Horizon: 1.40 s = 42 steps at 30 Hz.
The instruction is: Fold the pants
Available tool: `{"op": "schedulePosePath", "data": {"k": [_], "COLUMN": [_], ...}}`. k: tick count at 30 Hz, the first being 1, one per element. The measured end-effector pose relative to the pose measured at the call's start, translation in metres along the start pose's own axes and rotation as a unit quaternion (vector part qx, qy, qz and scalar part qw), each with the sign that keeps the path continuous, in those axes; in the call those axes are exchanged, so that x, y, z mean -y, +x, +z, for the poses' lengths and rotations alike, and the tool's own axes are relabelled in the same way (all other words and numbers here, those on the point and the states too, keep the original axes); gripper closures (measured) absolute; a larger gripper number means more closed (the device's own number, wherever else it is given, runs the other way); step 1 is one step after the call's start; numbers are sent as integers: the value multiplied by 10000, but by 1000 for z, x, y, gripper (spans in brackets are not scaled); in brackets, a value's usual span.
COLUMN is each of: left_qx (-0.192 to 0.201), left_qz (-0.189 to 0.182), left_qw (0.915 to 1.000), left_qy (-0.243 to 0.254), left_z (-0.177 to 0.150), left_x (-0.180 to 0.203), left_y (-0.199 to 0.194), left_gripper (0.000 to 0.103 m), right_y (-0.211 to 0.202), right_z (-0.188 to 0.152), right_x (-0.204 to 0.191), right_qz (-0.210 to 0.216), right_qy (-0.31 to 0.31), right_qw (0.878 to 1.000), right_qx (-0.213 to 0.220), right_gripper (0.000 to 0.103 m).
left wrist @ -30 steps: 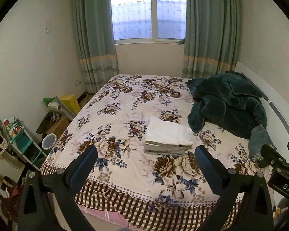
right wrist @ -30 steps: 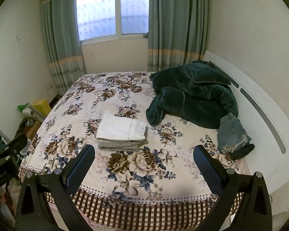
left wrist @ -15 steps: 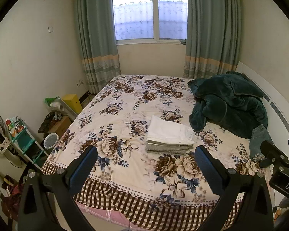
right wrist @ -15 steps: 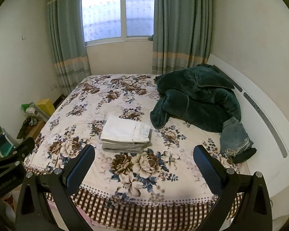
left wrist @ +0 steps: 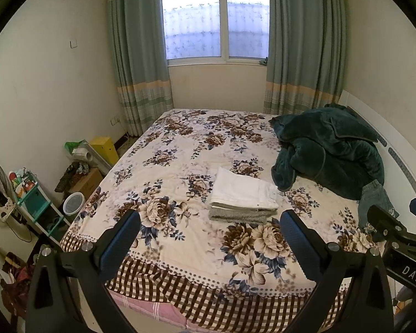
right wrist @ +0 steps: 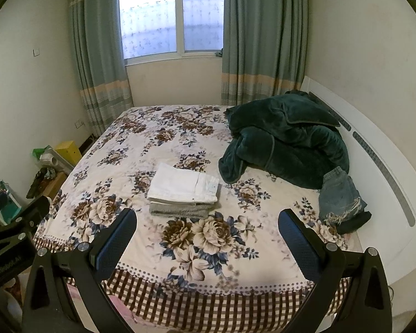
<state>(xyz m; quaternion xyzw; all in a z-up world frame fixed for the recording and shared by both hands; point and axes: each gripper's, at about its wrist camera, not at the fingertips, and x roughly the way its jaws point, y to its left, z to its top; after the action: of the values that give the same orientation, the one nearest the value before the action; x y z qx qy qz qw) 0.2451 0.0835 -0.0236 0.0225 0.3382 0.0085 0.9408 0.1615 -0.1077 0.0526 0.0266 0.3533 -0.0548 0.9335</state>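
Folded white pants lie on top of a folded grey garment in the middle of the floral bed. A pair of blue jeans lies crumpled at the bed's right edge by the headboard. My left gripper hangs open over the foot of the bed, well short of the stack, holding nothing. My right gripper is also open and empty, at the same distance from the stack.
A dark green plush blanket is heaped at the right by the white headboard. On the floor at the left stand a yellow box, a white bin and a teal shelf. Curtains flank the window.
Both grippers have drawn back and risen a little from the bed, so more of the room shows. The stack of folded clothes has not moved.
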Motion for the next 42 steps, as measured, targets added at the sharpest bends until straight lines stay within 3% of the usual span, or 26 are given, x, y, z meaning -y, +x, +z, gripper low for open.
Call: {"op": "schedulePosePath", "data": {"k": [42], "left_qx": [24], "left_qz": [42], "left_qw": [10000], "left_qy": [-26], "left_z": [4], "left_x": [1], "left_y": [-18], "left_gripper": [0], "right_y": [-1], "right_z": [-11], "right_x": [-22], "right_qz": [90], "right_qy": [22], "right_qw": [10000], "right_qx": [17], "right_gripper": [0]}}
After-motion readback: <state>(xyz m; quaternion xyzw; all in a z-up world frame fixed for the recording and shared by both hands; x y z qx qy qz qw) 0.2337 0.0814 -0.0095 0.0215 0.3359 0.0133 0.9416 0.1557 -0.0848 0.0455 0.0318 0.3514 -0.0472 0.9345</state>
